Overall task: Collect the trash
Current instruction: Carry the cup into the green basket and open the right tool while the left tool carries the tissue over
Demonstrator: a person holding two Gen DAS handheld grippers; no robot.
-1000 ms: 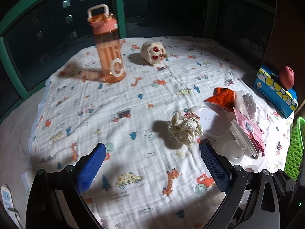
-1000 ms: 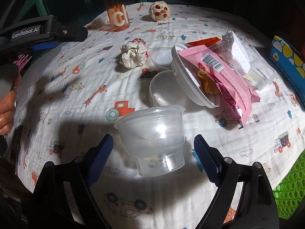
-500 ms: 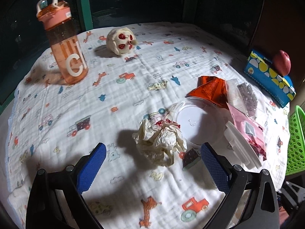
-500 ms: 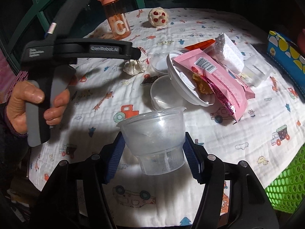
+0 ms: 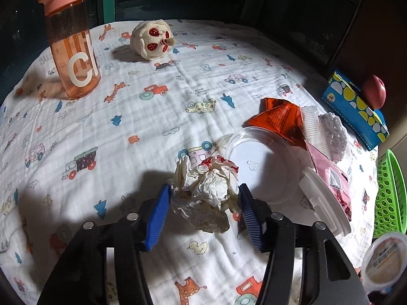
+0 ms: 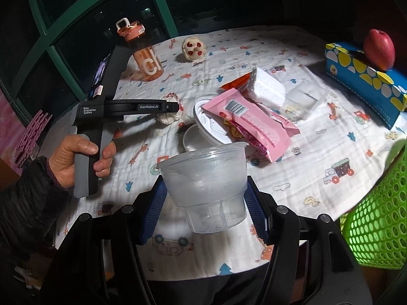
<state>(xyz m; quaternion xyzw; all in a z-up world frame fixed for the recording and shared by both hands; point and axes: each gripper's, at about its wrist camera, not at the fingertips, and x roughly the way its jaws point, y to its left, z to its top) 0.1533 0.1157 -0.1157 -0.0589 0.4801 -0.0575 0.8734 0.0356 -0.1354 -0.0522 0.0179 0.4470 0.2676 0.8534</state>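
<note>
My left gripper [image 5: 203, 211] has its blue pads [image 5: 159, 216] closed against both sides of a crumpled paper wad [image 5: 206, 190] lying on the printed cloth [image 5: 152, 117]. My right gripper [image 6: 206, 207] is shut on a clear plastic cup [image 6: 206, 178] and holds it lifted above the table's near edge. The left gripper also shows in the right wrist view [image 6: 127, 106], held by a hand, with the wad [image 6: 169, 118] under its tip. Other trash lies in a heap: a pink wrapper [image 6: 251, 124], an orange wrapper [image 5: 279, 117], white lids [image 5: 262, 165] and a foam block [image 6: 267, 86].
A green perforated basket [image 6: 376, 216] stands at the table's right edge, also seen in the left wrist view [image 5: 389, 190]. An orange water bottle [image 5: 71, 45], a plush toy [image 5: 152, 38], a blue tissue box [image 6: 366, 76] with a red apple [image 6: 379, 48] on it stand further back.
My left gripper moved forward over the paper wad and closed around it. My right gripper closed on the clear cup and lifted it off the cloth, toward the basket side.
</note>
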